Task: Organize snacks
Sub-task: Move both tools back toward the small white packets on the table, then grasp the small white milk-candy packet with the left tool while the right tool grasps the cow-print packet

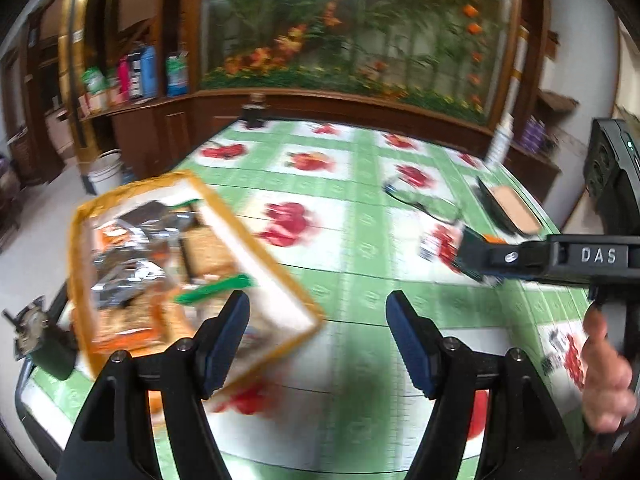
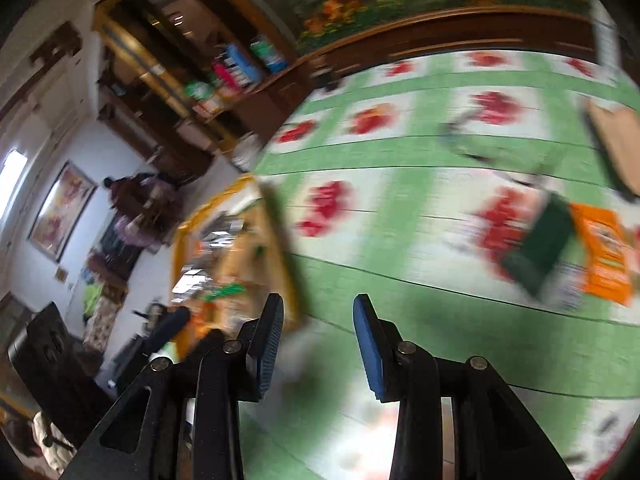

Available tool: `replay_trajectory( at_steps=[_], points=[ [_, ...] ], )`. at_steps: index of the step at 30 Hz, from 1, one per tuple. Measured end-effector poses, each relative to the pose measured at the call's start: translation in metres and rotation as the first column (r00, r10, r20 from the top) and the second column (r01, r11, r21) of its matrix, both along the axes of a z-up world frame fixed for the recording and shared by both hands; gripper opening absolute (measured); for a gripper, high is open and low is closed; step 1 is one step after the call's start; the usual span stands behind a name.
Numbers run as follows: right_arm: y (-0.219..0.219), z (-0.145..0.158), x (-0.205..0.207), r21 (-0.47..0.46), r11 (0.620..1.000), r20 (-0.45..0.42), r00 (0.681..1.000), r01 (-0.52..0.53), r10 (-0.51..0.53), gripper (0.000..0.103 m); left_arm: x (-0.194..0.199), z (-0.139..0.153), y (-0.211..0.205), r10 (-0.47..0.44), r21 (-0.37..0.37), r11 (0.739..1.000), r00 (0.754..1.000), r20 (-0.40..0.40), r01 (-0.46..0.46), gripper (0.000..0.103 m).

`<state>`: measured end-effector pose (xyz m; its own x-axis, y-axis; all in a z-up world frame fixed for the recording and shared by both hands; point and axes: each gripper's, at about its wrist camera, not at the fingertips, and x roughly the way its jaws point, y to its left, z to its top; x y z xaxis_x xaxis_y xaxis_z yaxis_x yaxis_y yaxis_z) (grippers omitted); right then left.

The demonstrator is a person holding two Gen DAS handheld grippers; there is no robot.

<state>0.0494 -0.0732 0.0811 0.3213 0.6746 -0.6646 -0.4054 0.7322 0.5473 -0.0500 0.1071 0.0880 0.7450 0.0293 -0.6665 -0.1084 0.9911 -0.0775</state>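
Observation:
A tray with an orange rim [image 1: 280,270] sits at the table's left edge and holds several snack packets [image 1: 140,248], silver, orange and brown. My left gripper [image 1: 316,304] hovers just right of it, open, with only tablecloth between the fingers. My right gripper [image 1: 470,258] reaches in from the right, beside a green and orange packet [image 1: 486,238]. In the right wrist view, the right gripper [image 2: 318,304] is open and holds nothing. There the tray [image 2: 218,202] lies to its left and the green and orange packet [image 2: 592,256] far to its right. Both views are blurred.
The table has a green cloth with red fruit squares [image 1: 360,240]. Glasses [image 1: 424,204] and a flat brown-topped box [image 1: 512,208] lie at the far right. A dark jar [image 1: 254,112] and a white bottle [image 1: 500,140] stand at the back edge. A hand [image 1: 604,364] shows at right.

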Motion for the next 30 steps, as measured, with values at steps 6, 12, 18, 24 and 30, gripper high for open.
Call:
replay_trajectory(
  at_steps=[6,12,18,24,30],
  points=[
    [-0.111,-0.026,0.014,-0.012,0.973,-0.061,0.971,0.23,-0.23,0.039,0.04,-0.017,-0.046,-0.129,-0.043,0.991,0.989,-0.079,0.126,0.07],
    [-0.152,-0.043,0.024,0.029,0.948,-0.163,0.938,0.316,-0.307,0.039,0.11,-0.025,-0.082,-0.197,-0.049,0.98,0.973,-0.123,0.192,0.07],
    [-0.16,-0.041,0.024,0.052,0.942,-0.169,0.933,0.331,-0.318,0.039,0.165,-0.05,-0.101,-0.212,0.001,0.976,0.957,-0.199,0.217,0.066],
    [-0.163,-0.043,0.025,0.062,0.936,-0.183,0.926,0.346,-0.33,0.039,0.17,-0.071,-0.096,-0.212,-0.023,0.977,0.953,-0.217,0.212,0.02],
    [-0.153,-0.047,0.028,0.009,0.943,-0.141,0.934,0.331,-0.327,0.039,0.133,-0.07,-0.082,-0.217,-0.082,0.976,0.954,-0.207,0.204,0.019]
  ],
)
